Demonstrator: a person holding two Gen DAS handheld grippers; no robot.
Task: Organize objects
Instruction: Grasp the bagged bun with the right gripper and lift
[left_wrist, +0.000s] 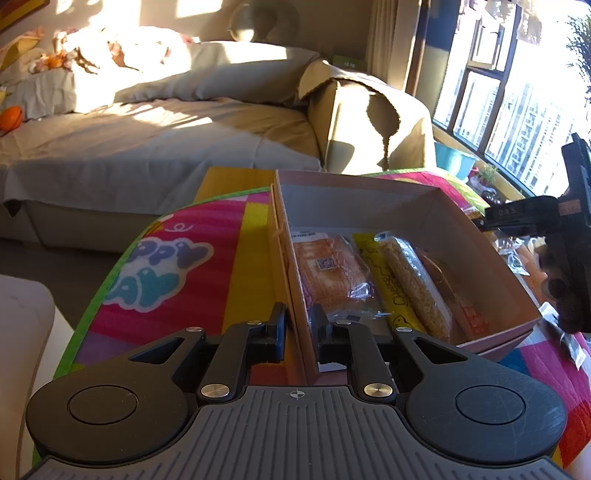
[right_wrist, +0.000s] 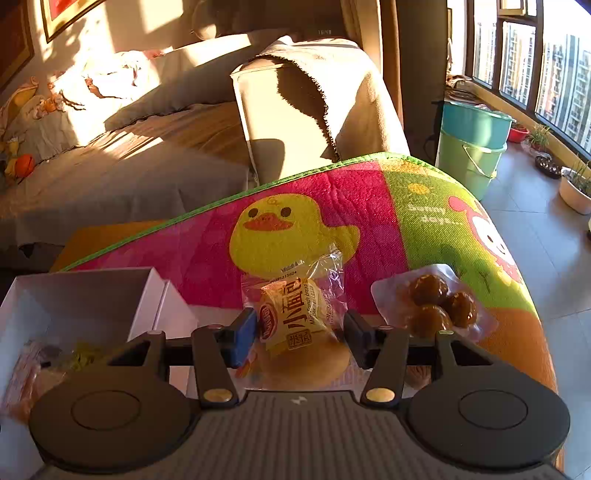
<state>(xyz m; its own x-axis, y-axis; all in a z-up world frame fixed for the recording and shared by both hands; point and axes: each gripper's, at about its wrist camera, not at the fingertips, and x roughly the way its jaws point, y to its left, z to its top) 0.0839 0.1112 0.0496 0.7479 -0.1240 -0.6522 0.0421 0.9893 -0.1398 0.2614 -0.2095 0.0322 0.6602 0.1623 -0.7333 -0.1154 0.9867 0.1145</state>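
An open cardboard box (left_wrist: 369, 192) stands on a bright cartoon mat (left_wrist: 207, 258). Inside lie a wrapped bread slice pack (left_wrist: 328, 273), a yellow packet (left_wrist: 384, 284) and a long sesame bar (left_wrist: 413, 280). My left gripper (left_wrist: 301, 325) is shut on the box's left wall, one finger outside and one inside. In the right wrist view, my right gripper (right_wrist: 299, 332) stands open around a small yellow-labelled bread packet (right_wrist: 295, 321) lying on the mat (right_wrist: 369, 221), with the pads close to its wrapper. A clear pack of three brown meatballs (right_wrist: 432, 306) lies just to the right. The box (right_wrist: 74, 291) is at the left.
A sofa (left_wrist: 147, 140) with grey covers and cushions lies beyond the mat. Stacked teal and green buckets (right_wrist: 472, 147) and plant pots (right_wrist: 576, 192) stand by the window at right. A person's fingers (left_wrist: 554, 288) grip the other device at the left wrist view's right edge.
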